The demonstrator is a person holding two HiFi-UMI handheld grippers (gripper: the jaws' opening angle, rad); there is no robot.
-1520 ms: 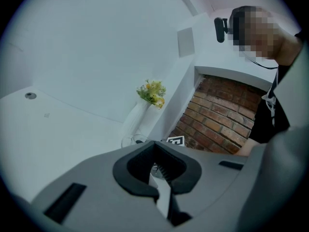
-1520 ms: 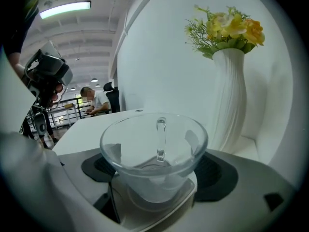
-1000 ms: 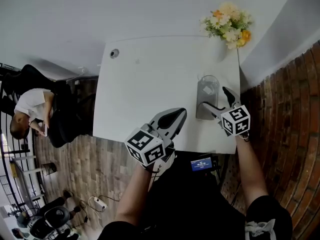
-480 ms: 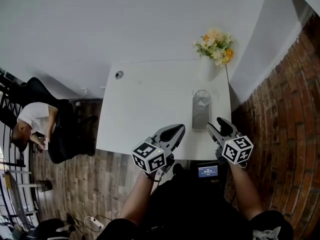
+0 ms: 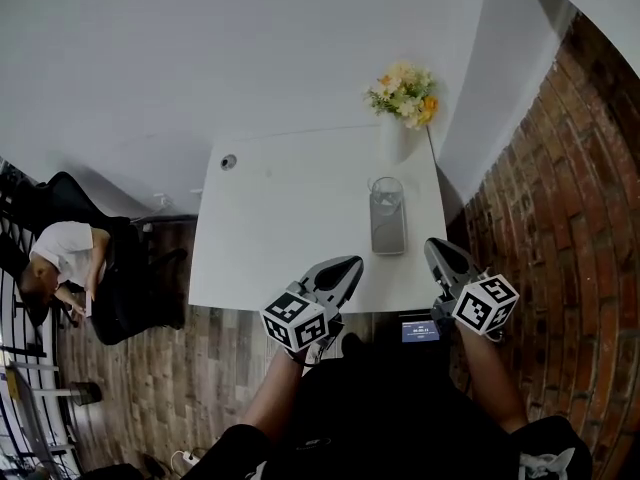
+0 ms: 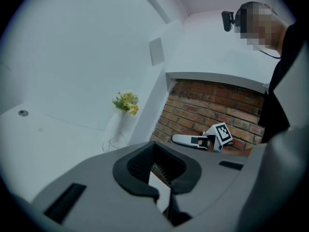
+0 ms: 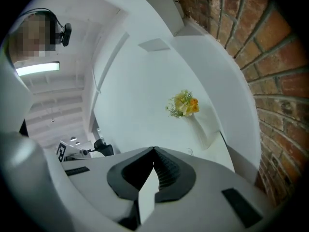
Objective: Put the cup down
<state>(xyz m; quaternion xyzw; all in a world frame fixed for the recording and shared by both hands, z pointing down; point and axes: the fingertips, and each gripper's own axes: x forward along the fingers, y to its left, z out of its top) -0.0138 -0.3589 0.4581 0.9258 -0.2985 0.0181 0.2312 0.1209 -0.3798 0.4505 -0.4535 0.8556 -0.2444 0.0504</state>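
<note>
White tabletop (image 5: 290,218) filled the middle of the head view, and on it, towards its right edge, stood the clear glass cup (image 5: 388,218), upright and with nothing touching it. Behind the cup, at the far right corner of the table, a pale vase (image 5: 395,138) held a bunch of yellow, orange and white flowers (image 5: 403,93). The right gripper (image 5: 437,248) hung over the near right corner of the table, close to the cup but clear of it; its jaws had just closed, and the right gripper view showed the dark pads pressed together with nothing between them, pointing towards the flowers. The left gripper (image 5: 350,265) was held over the near edge of the table, to the left of the cup and apart from it, and its jaws were likewise clenched tip to tip on nothing, as the left gripper view showed. Each gripper carried its marker cube at the rear, near the person's hand. A small lit screen (image 5: 420,331) sat just below the table's near edge, between the person's forearms. A round grey fitting (image 5: 229,162) lay in the table's far left corner. Red brick wall (image 5: 540,198) ran along the right, wooden floor (image 5: 150,388) spread to the left, and another person (image 5: 60,258) sat there, well apart from the table.
</note>
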